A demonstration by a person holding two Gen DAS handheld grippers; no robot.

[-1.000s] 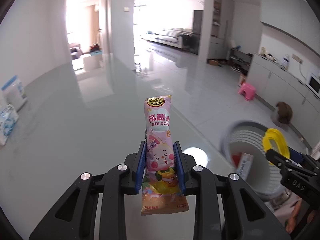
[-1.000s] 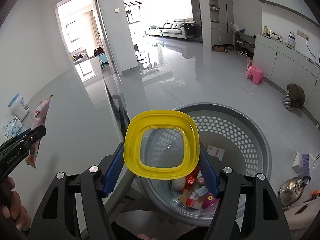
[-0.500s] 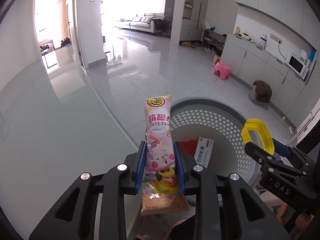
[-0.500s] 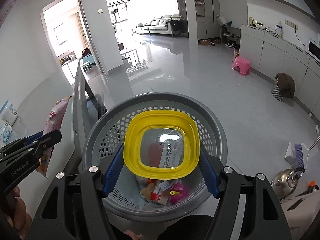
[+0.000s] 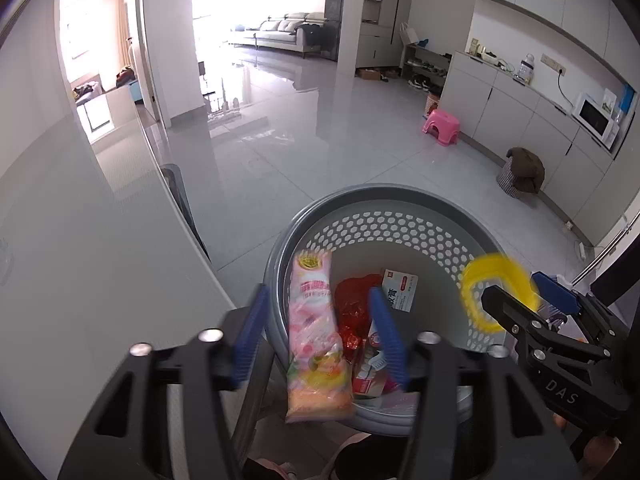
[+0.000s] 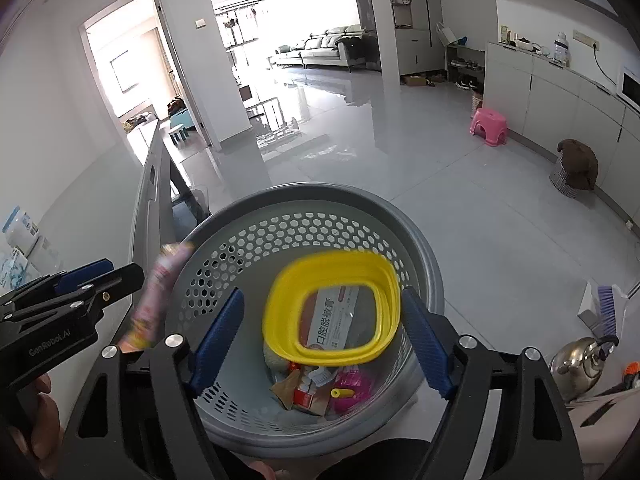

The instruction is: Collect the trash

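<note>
Both grippers hang over the gray basket [image 6: 424, 248]. The left gripper [image 5: 320, 336] gapes wide, snack packet [image 5: 316, 340] loose between. The right gripper [image 6: 320, 332] is spread apart, yellow lid [image 6: 332, 308] free of both fingers.

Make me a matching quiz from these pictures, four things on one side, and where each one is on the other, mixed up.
Things:
1. yellow lid
2. pink snack packet
3. pink stool
4. kettle

Places:
A. on the floor by the cabinets
B. between the open fingers of the left gripper
C. low at the right edge of the right wrist view
D. over the grey basket, between the open fingers of the right gripper

Pairs: 1-D, 2-B, 3-A, 4-C
</note>
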